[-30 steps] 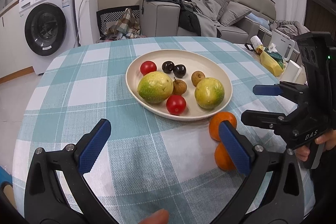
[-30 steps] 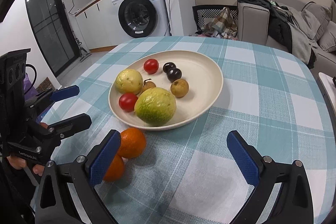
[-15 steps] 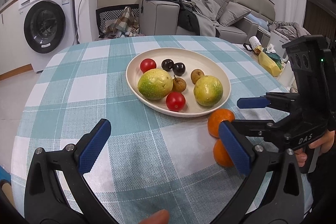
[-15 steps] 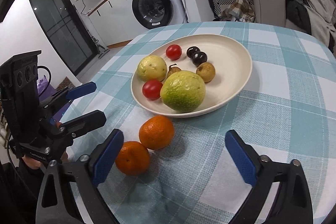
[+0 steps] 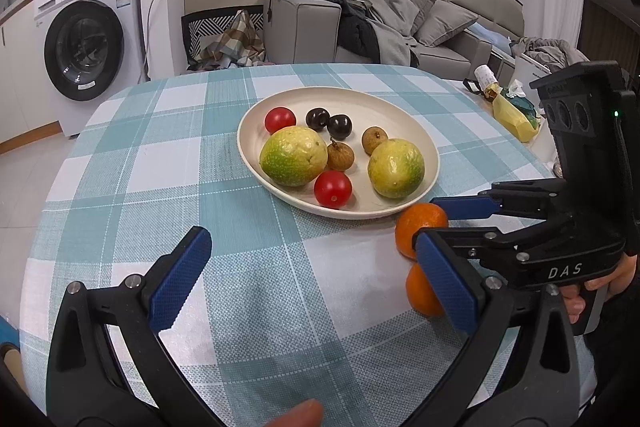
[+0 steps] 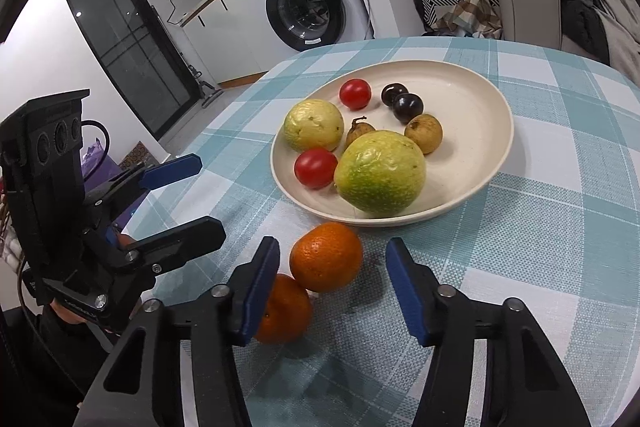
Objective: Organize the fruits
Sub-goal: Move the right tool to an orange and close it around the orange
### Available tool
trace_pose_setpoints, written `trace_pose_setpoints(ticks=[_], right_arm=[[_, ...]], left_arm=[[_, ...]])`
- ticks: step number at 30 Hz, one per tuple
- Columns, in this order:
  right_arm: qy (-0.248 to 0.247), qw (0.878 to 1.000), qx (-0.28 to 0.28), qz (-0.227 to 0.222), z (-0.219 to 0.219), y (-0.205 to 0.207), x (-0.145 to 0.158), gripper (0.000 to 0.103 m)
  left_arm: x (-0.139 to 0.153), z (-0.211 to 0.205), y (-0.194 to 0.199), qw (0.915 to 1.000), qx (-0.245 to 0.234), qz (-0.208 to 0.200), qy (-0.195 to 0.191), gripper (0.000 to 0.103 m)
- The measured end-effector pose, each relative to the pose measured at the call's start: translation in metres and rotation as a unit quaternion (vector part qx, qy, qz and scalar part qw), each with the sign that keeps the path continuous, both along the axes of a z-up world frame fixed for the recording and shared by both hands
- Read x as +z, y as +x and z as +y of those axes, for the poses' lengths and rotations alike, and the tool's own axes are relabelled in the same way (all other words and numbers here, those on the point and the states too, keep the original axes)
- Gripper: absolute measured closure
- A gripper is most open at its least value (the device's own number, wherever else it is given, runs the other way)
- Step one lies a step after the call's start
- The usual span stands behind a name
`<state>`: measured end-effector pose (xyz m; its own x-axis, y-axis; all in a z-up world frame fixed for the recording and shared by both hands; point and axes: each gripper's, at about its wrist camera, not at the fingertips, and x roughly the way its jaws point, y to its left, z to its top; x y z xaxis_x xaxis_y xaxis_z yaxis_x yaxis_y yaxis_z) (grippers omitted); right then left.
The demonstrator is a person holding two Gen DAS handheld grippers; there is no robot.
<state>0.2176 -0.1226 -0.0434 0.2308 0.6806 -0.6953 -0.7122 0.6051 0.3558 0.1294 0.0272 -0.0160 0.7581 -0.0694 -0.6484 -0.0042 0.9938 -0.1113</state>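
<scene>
Straddling front orange [image 6: 326, 256], right claw [image 6: 332, 285] wide, unclosed; round, no long axis. Left claw [image 5: 312, 281] wide, empty above tabletop [image 5: 260, 291].

Colours on the checked table

The tablecloth [image 6: 540, 227] is teal and white plaid. The plate [image 6: 480, 99] is cream. On it lie two red tomatoes [image 6: 315, 167], two dark purple-black plums [image 6: 407, 107], two brown longans [image 6: 424, 133] and two yellow-green guavas [image 6: 380, 173]. Beside it sit two bright oranges [image 6: 326, 256]. Both grippers are black with blue pads [image 6: 404, 293]. The washing machine [image 5: 86, 43] is white with a black door.
</scene>
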Motion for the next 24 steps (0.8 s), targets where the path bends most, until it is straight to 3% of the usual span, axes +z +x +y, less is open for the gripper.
trace_pose_setpoints(ticks=[7, 16, 24], right_arm=[[0.001, 1.0, 0.003, 0.005, 0.004, -0.002, -0.002, 0.062], [0.006, 1.0, 0.003, -0.002, 0.0, -0.005, 0.001, 0.064], [0.022, 1.0, -0.008, -0.013, -0.011, -0.005, 0.01, 0.064]], left_arm=[[-0.002, -0.002, 0.001, 1.0, -0.004, 0.003, 0.001, 0.001], [-0.004, -0.002, 0.003, 1.0, -0.007, 0.004, -0.005, 0.001], [-0.009, -0.014, 0.004, 0.999, -0.041, 0.016, -0.007, 0.001]])
